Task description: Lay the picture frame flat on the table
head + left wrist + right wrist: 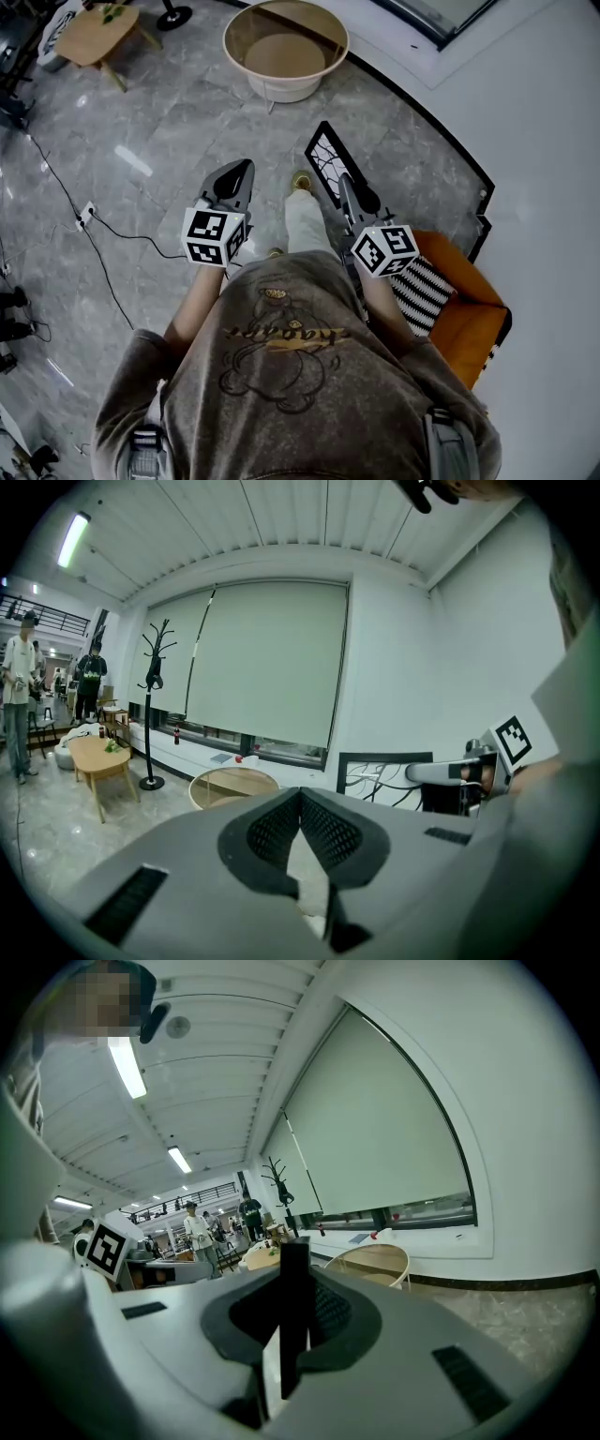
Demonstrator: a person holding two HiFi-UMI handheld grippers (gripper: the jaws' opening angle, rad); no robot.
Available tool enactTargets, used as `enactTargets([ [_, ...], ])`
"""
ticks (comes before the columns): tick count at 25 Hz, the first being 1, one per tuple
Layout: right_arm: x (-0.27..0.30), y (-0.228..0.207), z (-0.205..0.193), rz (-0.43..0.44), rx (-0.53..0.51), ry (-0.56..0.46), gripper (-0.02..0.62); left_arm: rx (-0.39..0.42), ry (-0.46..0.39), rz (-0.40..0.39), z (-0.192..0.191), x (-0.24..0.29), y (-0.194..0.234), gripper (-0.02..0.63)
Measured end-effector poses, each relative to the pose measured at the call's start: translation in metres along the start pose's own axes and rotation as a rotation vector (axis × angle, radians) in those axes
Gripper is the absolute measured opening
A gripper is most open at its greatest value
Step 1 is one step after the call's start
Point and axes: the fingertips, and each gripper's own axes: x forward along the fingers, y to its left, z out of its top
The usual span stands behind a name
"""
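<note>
Round table (pixel 285 90) stands apart from, seemingly, an armchair (pixel 469 323)

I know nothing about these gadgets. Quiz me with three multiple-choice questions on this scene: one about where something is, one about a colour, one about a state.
1. Where is the round table?
A. on a shelf
B. on the floor, ahead
C. hanging from the ceiling

2. What colour is the frame's border?
A. red
B. white
C. black

3. What is the right gripper doing?
A. shut on the frame
B. wide open, holding nothing
C. shut on a cup

Answers:
1 B, the head view shows it standing on the grey floor in front.
2 C, a black edge runs round the patterned picture.
3 A, the right gripper view shows the frame's edge clamped between the jaws.
</note>
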Motion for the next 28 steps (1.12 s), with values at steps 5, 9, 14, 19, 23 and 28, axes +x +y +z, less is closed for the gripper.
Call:
enactTargets([
  [5,0.02,-0.011,0.003,-0.003,0.008,0.004,0.048,-0.011,0.009,-0.008,0.002,0.021,0.01,0.017],
  [9,0.037,-0.025,0.008,-0.015,0.008,0.003,0.048,-0.013,0.009,-0.014,0.007,0.042,0.02,0.018],
  [14,0.058,-0.043,0.018,-0.019,0.013,0.001,0.048,-0.01,0.015,-0.026,0.013,0.07,0.029,0.018],
  [19,0.084,-0.062,0.033,-0.019,0.022,0.011,0.048,-0.032,0.037,-0.029,0.022,0.103,0.042,0.018],
  [23,0.105,-0.074,0.044,-0.016,0.032,0.023,0.048,-0.039,0.048,-0.029,0.033,0.126,0.051,0.018],
  [28,0.133,-0.089,0.059,-0.006,0.039,0.03,0.048,-0.044,0.058,-0.025,0.048,0.156,0.063,0.018],
])
